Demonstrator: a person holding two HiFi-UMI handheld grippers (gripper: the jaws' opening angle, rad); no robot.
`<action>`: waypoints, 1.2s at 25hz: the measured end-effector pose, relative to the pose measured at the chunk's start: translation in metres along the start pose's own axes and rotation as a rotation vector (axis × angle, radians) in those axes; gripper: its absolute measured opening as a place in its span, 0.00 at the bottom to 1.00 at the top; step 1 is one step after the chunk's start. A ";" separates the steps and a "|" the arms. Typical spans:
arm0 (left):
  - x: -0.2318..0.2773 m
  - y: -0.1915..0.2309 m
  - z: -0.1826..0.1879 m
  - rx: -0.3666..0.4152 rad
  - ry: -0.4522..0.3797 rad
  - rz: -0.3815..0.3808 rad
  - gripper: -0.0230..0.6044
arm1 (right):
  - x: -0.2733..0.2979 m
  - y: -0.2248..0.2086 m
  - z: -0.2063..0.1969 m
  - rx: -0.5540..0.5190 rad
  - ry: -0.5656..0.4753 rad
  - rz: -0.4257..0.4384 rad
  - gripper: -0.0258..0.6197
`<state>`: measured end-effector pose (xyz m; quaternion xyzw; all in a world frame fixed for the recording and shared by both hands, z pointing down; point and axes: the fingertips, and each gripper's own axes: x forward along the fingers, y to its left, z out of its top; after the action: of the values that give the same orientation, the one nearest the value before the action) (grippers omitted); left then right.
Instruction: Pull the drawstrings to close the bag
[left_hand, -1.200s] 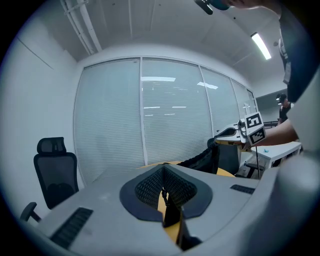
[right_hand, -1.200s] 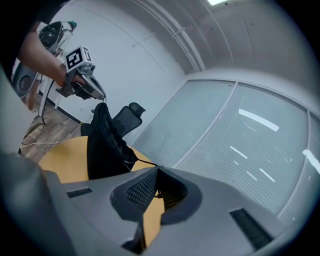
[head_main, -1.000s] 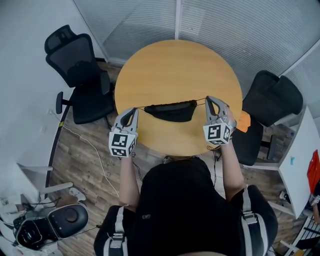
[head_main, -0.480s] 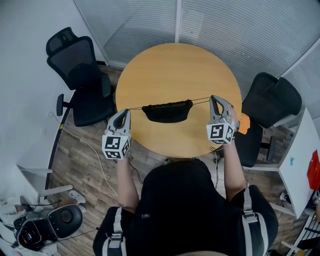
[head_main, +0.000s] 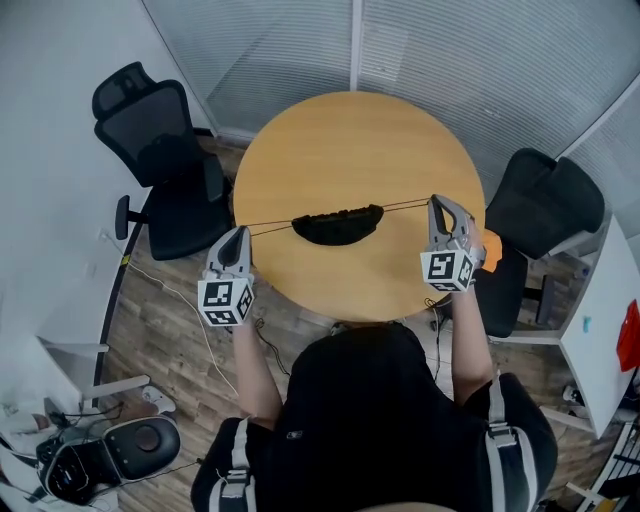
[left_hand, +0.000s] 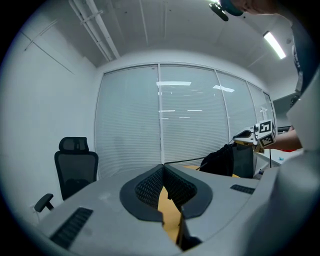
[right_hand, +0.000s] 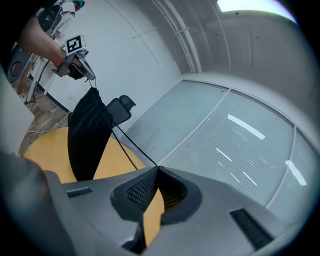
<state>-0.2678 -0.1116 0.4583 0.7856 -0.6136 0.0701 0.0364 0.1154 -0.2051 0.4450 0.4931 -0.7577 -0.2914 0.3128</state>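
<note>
A black drawstring bag (head_main: 337, 226) hangs gathered over the round wooden table (head_main: 350, 140), held up by its taut drawstrings (head_main: 270, 226). My left gripper (head_main: 239, 233) is off the table's left edge, shut on the left drawstring end. At the table's right edge my right gripper (head_main: 437, 203) is shut on the right drawstring (head_main: 405, 206). In the right gripper view two cords (right_hand: 131, 148) run from the shut tips (right_hand: 158, 167) to the bag (right_hand: 87, 135), with the left gripper (right_hand: 75, 55) beyond. The left gripper view shows its shut tips (left_hand: 162, 166), the bag (left_hand: 220, 160) and the right gripper (left_hand: 260, 134).
A black office chair (head_main: 165, 150) stands left of the table and another (head_main: 545, 200) at its right. An orange item (head_main: 491, 246) lies by the right chair. Cables (head_main: 180, 300) run across the wooden floor at the left. Glass walls with blinds stand behind the table.
Both grippers have drawn apart, the left one farther left and off the table's edge. The cords have lengthened and the bag's mouth has bunched narrower.
</note>
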 end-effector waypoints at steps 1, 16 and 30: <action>0.000 0.003 0.000 -0.005 0.000 0.001 0.06 | 0.001 -0.001 0.001 0.001 0.000 -0.001 0.13; -0.007 0.038 -0.011 -0.003 0.031 0.107 0.06 | 0.007 -0.001 0.002 -0.006 0.007 -0.020 0.13; -0.009 0.057 -0.020 -0.028 0.042 0.164 0.06 | 0.008 -0.007 -0.021 0.017 0.035 -0.029 0.13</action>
<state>-0.3264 -0.1139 0.4745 0.7306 -0.6759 0.0805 0.0543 0.1326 -0.2175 0.4546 0.5117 -0.7475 -0.2807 0.3173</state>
